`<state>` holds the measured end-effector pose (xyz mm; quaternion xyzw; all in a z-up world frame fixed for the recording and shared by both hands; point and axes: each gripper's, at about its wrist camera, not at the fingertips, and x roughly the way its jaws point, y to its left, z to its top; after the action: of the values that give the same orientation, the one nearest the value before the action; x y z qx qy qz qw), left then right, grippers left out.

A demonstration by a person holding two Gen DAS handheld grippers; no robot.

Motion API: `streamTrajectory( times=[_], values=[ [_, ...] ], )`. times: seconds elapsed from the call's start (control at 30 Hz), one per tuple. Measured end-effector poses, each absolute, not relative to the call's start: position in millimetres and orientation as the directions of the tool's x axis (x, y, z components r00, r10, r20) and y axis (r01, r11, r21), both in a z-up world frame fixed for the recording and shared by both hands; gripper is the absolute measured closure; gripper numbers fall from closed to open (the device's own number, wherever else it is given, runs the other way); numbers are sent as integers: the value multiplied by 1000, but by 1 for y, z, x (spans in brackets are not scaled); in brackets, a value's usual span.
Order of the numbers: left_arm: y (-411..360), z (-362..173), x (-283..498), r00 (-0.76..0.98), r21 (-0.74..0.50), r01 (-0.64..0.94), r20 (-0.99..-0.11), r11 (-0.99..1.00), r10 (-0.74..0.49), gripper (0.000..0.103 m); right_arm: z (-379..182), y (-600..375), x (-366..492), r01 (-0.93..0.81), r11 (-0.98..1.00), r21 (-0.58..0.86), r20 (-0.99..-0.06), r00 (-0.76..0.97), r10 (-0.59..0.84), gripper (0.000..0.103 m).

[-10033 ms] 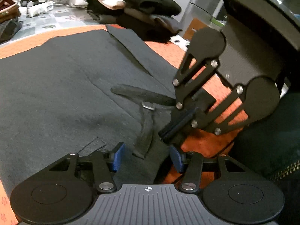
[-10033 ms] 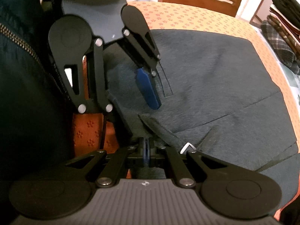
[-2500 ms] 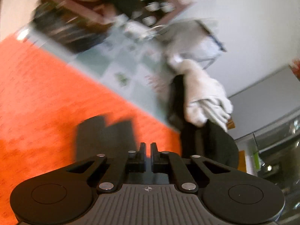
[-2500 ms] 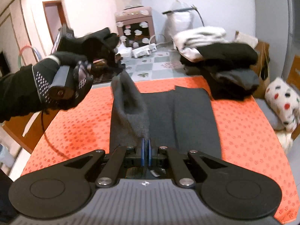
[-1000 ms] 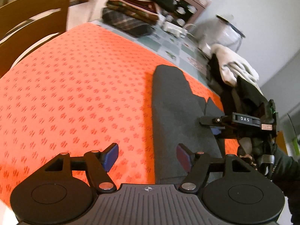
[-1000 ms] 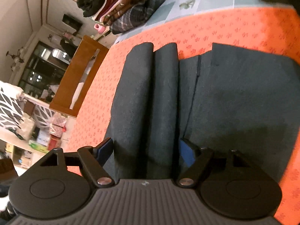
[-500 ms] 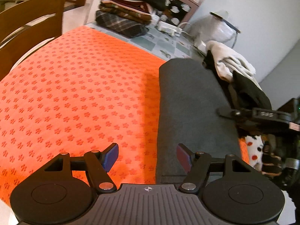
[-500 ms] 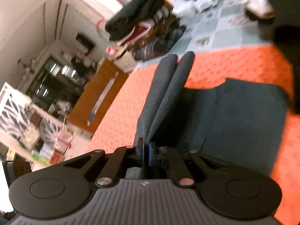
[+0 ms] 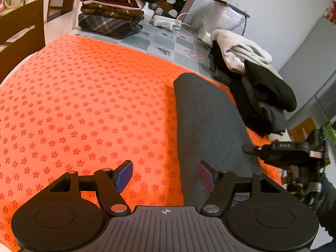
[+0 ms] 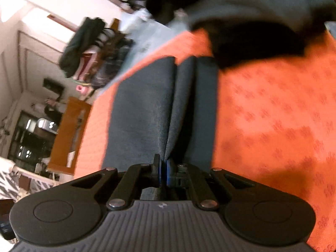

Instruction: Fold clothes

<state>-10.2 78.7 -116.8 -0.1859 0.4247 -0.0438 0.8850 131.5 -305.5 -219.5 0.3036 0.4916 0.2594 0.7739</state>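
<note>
the folded dark grey garment [image 9: 210, 121] lies on the orange surface [image 9: 84, 105], the right gripper [image 10: 163, 173] clamped on its near edge, the left gripper [image 9: 166, 174] with fingers apart above it.

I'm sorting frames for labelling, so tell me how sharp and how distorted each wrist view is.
Left wrist view: sharp, evenly lit; the fisheye bows the orange tablecloth, and the folded grey garment and open left gripper read crisply. Right wrist view: motion blur smears the room and cloth print; only the right gripper, shut on the garment, is sharp, and a dark blurred mass fills the top.
</note>
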Motion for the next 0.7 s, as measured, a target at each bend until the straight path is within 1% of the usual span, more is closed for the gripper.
streamTrajectory(
  times=[0.07,0.17,0.3,0.33,0.43,0.47,0.5,0.53,0.6,0.63,0.7],
  values=[
    [73,-116,-8,638,-357,-54,-731,932,-243,33,-227,-308,131,-76,671,737,-596,394,699,94],
    [64,-115,-4,641,-343,-14,-724,939,-255,33,-218,-296,126,-139,684,716,-591,401,700,94],
    [53,-113,0,644,-324,39,-715,945,-272,35,-201,-286,133,-216,695,686,-582,410,702,96],
    [50,-113,1,644,-318,53,-713,946,-276,35,-199,-284,136,-228,706,671,-588,416,693,96],
    [40,-113,8,642,-302,92,-710,949,-288,40,-203,-273,143,-263,745,613,-639,390,663,95],
    [36,-113,11,640,-296,103,-711,950,-291,43,-205,-272,144,-271,760,591,-661,378,649,91],
    [33,-113,15,638,-289,116,-712,950,-294,46,-205,-274,143,-279,772,572,-677,372,635,83],
    [30,-113,18,636,-283,128,-712,951,-297,47,-202,-273,141,-293,779,554,-681,378,627,81],
    [25,-113,25,634,-270,153,-711,951,-304,51,-185,-276,129,-341,799,496,-682,416,601,62],
    [22,-113,30,633,-266,166,-710,950,-309,53,-176,-278,123,-364,807,465,-682,434,589,61],
    [16,-114,41,628,-255,202,-707,946,-324,60,-159,-283,108,-410,809,421,-668,463,582,60]
  ],
)
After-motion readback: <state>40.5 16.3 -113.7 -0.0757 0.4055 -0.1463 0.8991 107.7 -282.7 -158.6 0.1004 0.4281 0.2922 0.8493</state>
